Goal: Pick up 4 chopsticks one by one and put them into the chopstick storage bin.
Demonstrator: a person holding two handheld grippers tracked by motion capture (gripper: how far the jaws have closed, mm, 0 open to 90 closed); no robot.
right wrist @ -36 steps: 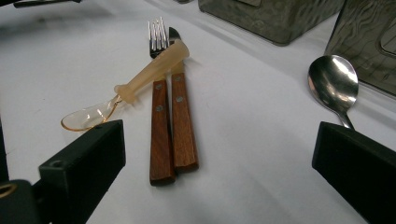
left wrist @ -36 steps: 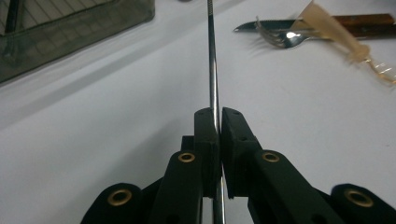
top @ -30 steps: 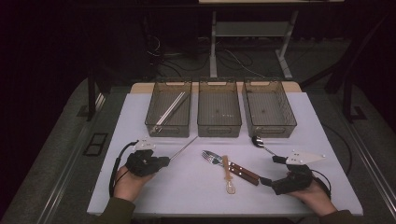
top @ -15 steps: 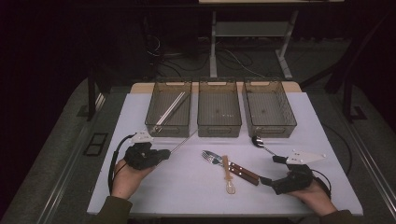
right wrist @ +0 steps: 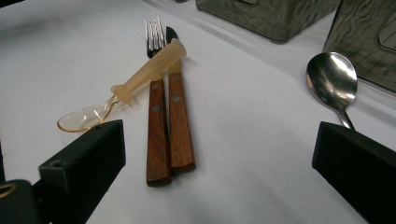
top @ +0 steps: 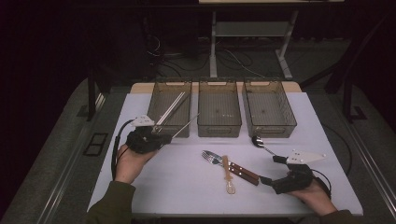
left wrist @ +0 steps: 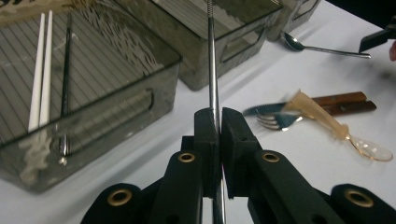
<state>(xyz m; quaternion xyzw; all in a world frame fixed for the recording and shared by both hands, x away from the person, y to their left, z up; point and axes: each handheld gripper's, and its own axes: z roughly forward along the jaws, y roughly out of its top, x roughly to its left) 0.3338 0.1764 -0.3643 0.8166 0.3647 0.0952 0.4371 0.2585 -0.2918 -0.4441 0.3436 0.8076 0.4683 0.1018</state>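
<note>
My left gripper (top: 162, 136) (left wrist: 215, 116) is shut on a thin metal chopstick (top: 185, 124) (left wrist: 211, 60), which it holds lifted, the tip slanting over the gap between the left bin (top: 173, 82) and the middle bin (top: 219, 129). Two white chopsticks (left wrist: 41, 70) and a dark one lie in the left bin (left wrist: 116, 100). My right gripper (top: 272, 170) (right wrist: 219, 144) rests open on the table at the right. Just beyond its jaws lie a wooden-handled fork and knife (top: 236, 168) (right wrist: 170, 126), crossed by a clear plastic spoon (top: 227, 175) (right wrist: 135, 86). A metal spoon (top: 258, 141) (right wrist: 330, 79) lies nearby.
A third grey bin (top: 273, 129) stands at the right of the row, at the back of the white table (top: 177, 186). Cables trail from both grippers. Dark floor and a desk frame lie beyond the table.
My left gripper has risen and moved toward the left bin with the metal chopstick in it. The right gripper and the cutlery have stayed put.
</note>
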